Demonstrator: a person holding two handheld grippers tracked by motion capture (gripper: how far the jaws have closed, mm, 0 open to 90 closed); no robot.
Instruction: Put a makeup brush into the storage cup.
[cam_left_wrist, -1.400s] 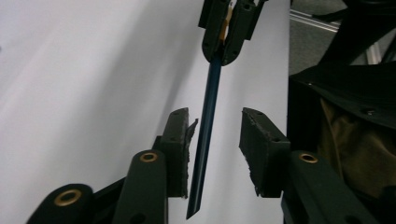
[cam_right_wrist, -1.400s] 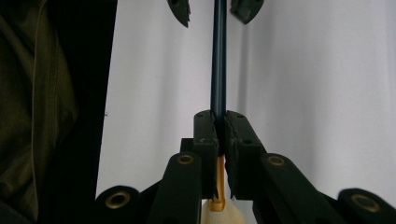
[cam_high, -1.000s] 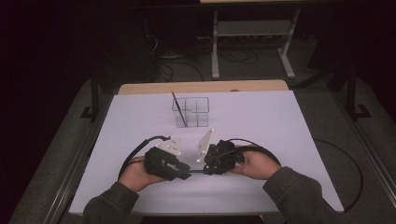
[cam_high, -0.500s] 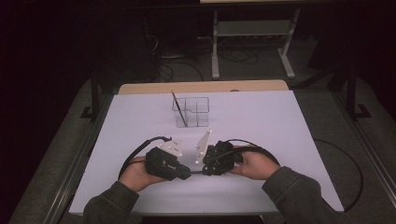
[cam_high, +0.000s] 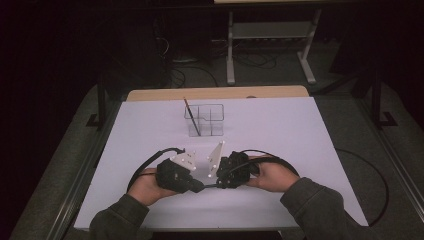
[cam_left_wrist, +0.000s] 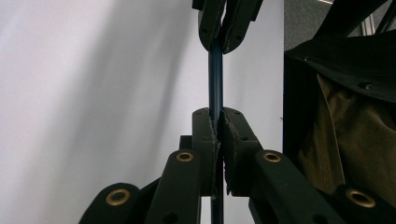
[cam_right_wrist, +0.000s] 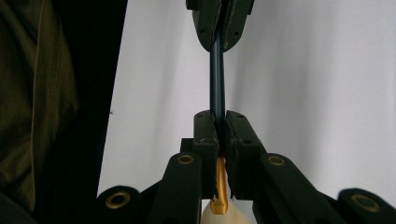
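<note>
At a white-covered table (cam_high: 300, 150), a person holds two black grippers nose to nose near the front edge, both clamped on the same thin dark-blue brush handle (cam_left_wrist: 215, 74). In the high view the left gripper (cam_high: 199, 187) and the right gripper (cam_high: 214, 185) meet just in front of the person, low over the sheet, with the slim handle spanning the small gap between them. The left gripper view shows its own jaws pressed together on the blue shaft, having just been closing onto it, with the shaft running straight ahead into the tips of the opposite gripper. The right gripper view gives the mirror picture: its jaws are squeezed shut on the shaft, and behind them, toward the camera, a gold-coloured ferrule (cam_right_wrist: 220, 186) and a pale rounded end show between the linkage bars. An olive sleeve (cam_left_wrist: 345, 140) fills one side of each gripper view. Farther back on the table, well apart from the hands, stands a clear compartmented holder (cam_high: 205, 120) with a second thin brush (cam_high: 192, 116) leaning in its left side. Black cables (cam_high: 150, 162) loop from each gripper across the sheet.
</note>
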